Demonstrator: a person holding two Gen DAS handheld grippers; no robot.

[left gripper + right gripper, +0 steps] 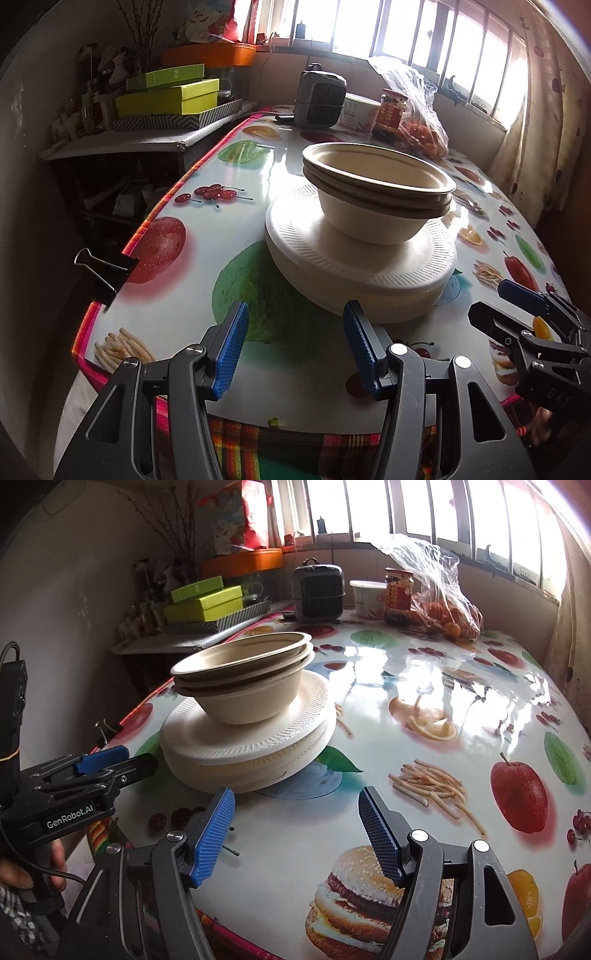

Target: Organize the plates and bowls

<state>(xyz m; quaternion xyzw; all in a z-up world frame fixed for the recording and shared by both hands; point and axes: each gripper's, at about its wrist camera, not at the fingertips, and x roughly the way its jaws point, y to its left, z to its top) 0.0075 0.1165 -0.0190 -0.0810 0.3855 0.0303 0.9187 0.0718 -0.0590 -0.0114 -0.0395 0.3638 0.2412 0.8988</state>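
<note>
A stack of beige paper bowls sits nested on a stack of white foam plates on the fruit-print table. The same bowls and plates show in the right wrist view, left of centre. My left gripper is open and empty, just in front of the plates near the table's front edge. My right gripper is open and empty, in front and to the right of the stack. The right gripper also shows in the left wrist view, the left gripper in the right wrist view.
At the far end stand a grey heater, a white tub, a red-label jar and a plastic bag of oranges. Green boxes lie on a side shelf at left. A binder clip holds the tablecloth's left edge.
</note>
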